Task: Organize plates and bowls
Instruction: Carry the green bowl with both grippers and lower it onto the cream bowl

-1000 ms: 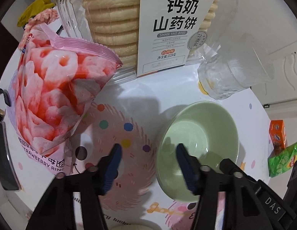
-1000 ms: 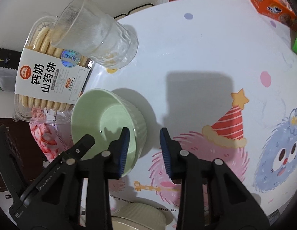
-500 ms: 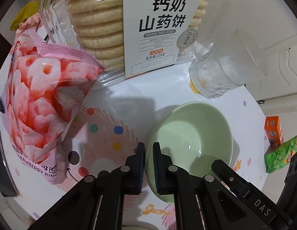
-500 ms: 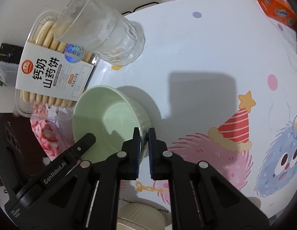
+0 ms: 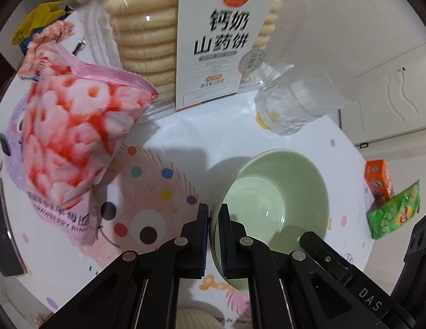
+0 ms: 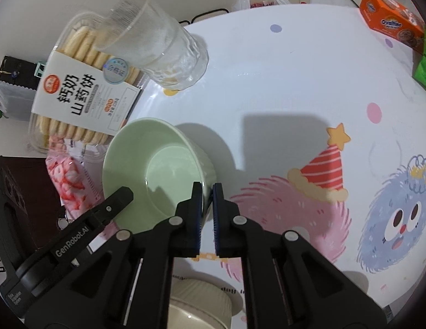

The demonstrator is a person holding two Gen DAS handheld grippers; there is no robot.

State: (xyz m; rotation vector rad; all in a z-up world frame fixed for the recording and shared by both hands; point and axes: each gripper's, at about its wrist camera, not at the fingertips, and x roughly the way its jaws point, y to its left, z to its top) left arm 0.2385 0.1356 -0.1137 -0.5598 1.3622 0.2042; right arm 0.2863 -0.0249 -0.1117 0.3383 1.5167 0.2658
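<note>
on the cartoon-print counter (image 6: 268, 82) both grippers, left gripper (image 5: 212, 219) and right gripper (image 6: 206, 200), pinch opposite rims of the green bowl (image 6: 158, 170) beside the glass (image 6: 158, 46); uneven lifting could tip it loose.

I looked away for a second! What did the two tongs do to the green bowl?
Both tongs closed on the green bowl: the left tongs pinched one side of its rim, the right tongs the opposite side, and the bowl now looks slightly tilted. The biscuit box, glass and pink snack bag stayed put.
</note>
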